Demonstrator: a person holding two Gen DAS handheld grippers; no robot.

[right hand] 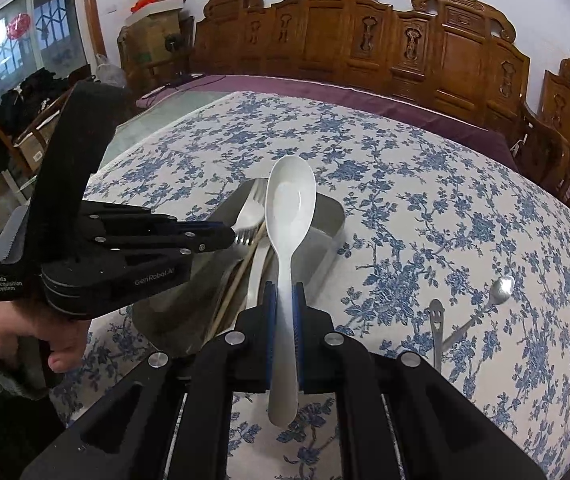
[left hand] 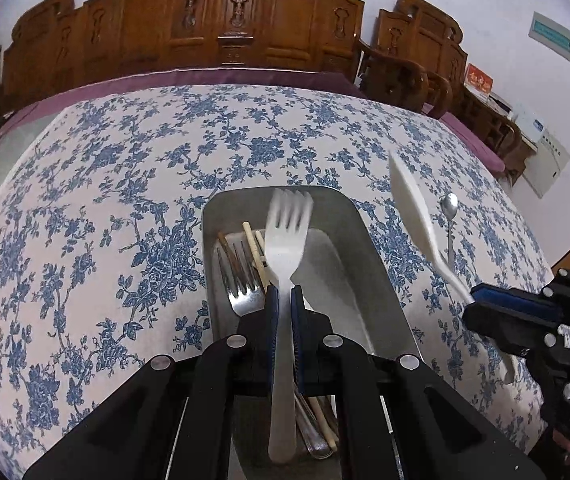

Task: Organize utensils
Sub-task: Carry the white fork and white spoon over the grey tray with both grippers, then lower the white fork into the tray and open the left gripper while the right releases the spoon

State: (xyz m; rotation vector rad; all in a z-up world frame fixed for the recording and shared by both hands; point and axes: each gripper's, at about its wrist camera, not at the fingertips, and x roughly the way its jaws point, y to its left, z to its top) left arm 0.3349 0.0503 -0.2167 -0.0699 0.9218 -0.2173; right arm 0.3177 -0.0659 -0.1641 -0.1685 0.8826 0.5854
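My left gripper [left hand: 284,292] is shut on the handle of a white plastic fork [left hand: 287,228], whose tines hang over a metal tray [left hand: 381,280]. In the tray lie a metal fork [left hand: 241,284] and wooden chopsticks [left hand: 255,252]. My right gripper [right hand: 284,288] is shut on a white plastic spoon [right hand: 291,208], bowl up, just right of the tray [right hand: 331,236]. In the left wrist view the right gripper [left hand: 475,296] and its spoon [left hand: 413,208] are to the right. In the right wrist view the left gripper [right hand: 231,236] holds the fork [right hand: 251,212] over the tray.
A small metal spoon [right hand: 501,288] and a metal utensil with a smiling face [right hand: 437,320] lie on the blue-flowered tablecloth [right hand: 445,200] right of the tray. Carved wooden chairs [left hand: 245,20] line the far side. A hand [right hand: 13,328] grips the left tool.
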